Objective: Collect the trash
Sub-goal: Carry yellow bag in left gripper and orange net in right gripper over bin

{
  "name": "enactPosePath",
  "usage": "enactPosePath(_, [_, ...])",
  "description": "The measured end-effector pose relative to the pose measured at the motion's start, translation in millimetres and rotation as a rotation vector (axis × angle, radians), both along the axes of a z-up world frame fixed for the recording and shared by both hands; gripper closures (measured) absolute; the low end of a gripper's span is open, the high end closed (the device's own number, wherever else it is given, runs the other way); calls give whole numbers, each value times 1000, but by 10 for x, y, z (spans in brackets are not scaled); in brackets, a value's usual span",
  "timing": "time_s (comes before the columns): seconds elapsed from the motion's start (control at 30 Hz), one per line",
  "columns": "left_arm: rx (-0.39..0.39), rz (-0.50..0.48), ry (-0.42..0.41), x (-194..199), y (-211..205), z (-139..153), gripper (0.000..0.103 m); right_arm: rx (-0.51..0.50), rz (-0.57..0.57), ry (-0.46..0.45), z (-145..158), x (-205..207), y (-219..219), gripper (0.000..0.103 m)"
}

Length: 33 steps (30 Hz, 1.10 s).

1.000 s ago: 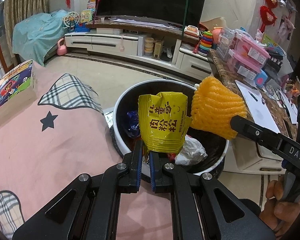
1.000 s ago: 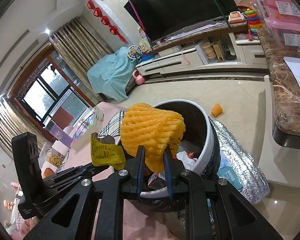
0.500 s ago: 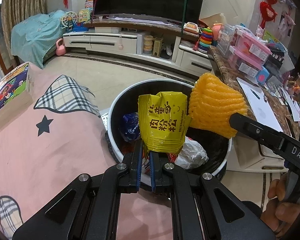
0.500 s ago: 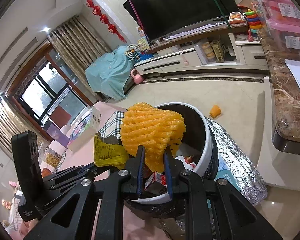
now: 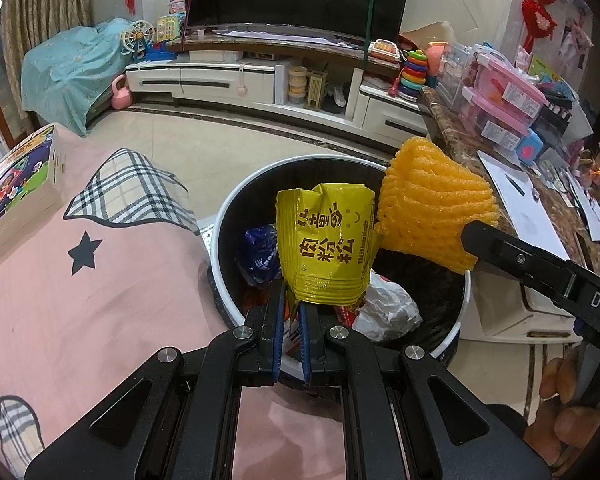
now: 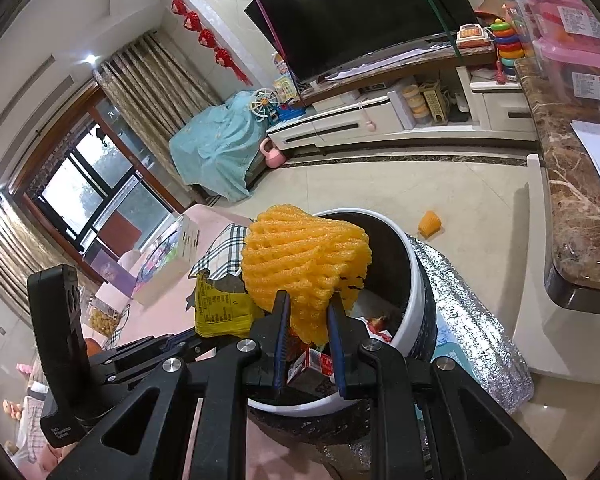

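Trash bin (image 5: 236,216) below both down-tilted grippers: left fingers (image 5: 278,320) pinch wrapper (image 5: 326,248), right fingers (image 6: 280,320) clamp foam net (image 6: 304,260).

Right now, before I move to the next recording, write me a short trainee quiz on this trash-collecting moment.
1. True or false: the yellow snack wrapper is already lying in the bin.
2. Which fingers grip the orange foam net?
3. Name one item already inside the bin.

Key
1. False; the left gripper holds it above the opening.
2. Those of the right gripper.
3. The blue wrapper or the white crumpled bag.
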<state>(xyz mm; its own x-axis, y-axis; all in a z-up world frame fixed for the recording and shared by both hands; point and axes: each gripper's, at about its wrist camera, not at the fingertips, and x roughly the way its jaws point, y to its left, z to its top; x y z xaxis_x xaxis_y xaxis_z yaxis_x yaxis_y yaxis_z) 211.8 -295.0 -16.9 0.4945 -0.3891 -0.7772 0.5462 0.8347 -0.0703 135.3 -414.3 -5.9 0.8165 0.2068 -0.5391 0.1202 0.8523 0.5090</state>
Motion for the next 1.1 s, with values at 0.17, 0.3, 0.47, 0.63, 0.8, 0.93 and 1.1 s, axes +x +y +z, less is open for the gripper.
enactPosePath(0.17, [5, -2, 5, 18, -18, -10, 97, -4, 1, 11, -13, 24, 1, 85])
enactPosePath(0.3, [7, -3, 9, 27, -15, -17, 97, -4, 0, 17, -17, 44, 0, 85])
enactPosePath(0.47, [9, -4, 14, 44, -21, -24, 96, -4, -1, 26, -23, 76, 5, 85])
enactPosePath(0.63, [9, -3, 18, 55, -16, -33, 96, -6, -1, 30, -31, 108, -4, 85])
enactPosePath(0.8, [8, -5, 22, 63, -19, -38, 96, -12, -1, 33, -33, 127, -6, 85])
enactPosePath(0.93, [7, -5, 22, 64, -19, -38, 96, -15, -1, 37, -45, 136, -9, 84])
enactPosePath(1.1, [7, -6, 25, 72, -17, -34, 96, -10, 0, 43, -58, 146, -8, 83])
